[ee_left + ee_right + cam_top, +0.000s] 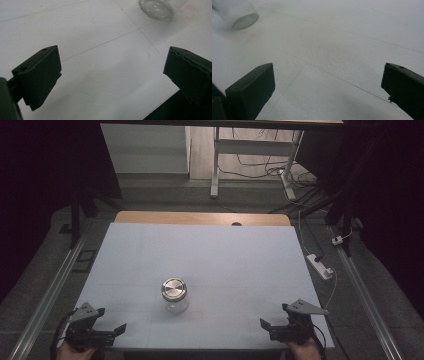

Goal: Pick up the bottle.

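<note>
A clear glass jar (174, 296) with a plain metal lid (173, 288), bearing no readable label, stands upright near the table's (210, 250) front middle. The left gripper (111, 330) and right gripper (266, 326) flank it, well apart, jaws spread, holding nothing.

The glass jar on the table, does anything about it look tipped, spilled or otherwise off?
Nothing stands out. The glass jar stands upright on the white table with its metal lid on, and nothing is spilled around it.
</note>
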`<state>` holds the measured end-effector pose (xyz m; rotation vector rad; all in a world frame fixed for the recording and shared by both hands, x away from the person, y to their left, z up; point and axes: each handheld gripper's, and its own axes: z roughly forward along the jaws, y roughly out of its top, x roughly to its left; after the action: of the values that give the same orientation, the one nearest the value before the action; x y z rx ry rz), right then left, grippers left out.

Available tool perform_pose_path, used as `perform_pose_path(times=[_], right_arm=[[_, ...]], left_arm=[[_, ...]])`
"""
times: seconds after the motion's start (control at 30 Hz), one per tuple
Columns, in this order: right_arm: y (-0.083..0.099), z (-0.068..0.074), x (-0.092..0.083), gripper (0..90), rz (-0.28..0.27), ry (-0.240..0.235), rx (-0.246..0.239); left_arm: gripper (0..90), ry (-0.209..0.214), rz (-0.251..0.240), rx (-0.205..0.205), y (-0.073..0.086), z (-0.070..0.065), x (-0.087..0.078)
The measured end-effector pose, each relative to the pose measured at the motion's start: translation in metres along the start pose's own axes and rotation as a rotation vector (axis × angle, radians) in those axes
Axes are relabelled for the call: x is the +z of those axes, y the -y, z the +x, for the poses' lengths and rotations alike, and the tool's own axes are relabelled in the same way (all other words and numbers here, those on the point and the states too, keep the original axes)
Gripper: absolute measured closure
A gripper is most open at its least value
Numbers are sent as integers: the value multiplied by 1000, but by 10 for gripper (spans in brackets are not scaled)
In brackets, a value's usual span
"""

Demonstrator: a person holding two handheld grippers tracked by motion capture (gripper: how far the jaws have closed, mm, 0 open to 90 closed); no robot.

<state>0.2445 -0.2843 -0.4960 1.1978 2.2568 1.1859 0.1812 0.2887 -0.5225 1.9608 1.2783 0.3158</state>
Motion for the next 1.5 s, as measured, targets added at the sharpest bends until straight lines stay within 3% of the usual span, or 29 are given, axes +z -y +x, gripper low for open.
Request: perform_pose_path(times=[0.13,0.43,0.73,0.97,1.07,1.13,1.5], right_arm=[[-1,3,1,0,8,5,-22],[0,0,1,0,0,12,-6],[0,-3,1,0,1,0,22],[-1,-2,2,0,13,-3,13],[-1,-2,2,0,13,-7,9],[-1,-1,3,0,14,-8,5],[-2,0,3,0,23,-12,-5]], left_arm=[[22,-8,21,26,-1,-3,2],[25,-11,50,71,-3,-8,6],[16,2,64,57,-4,-5,6],[0,-28,78,85,-4,-10,7],[0,-36,70,84,-5,-12,7],[0,-21,41,79,-6,-13,6],[0,35,-10,78,-10,-14,4]])
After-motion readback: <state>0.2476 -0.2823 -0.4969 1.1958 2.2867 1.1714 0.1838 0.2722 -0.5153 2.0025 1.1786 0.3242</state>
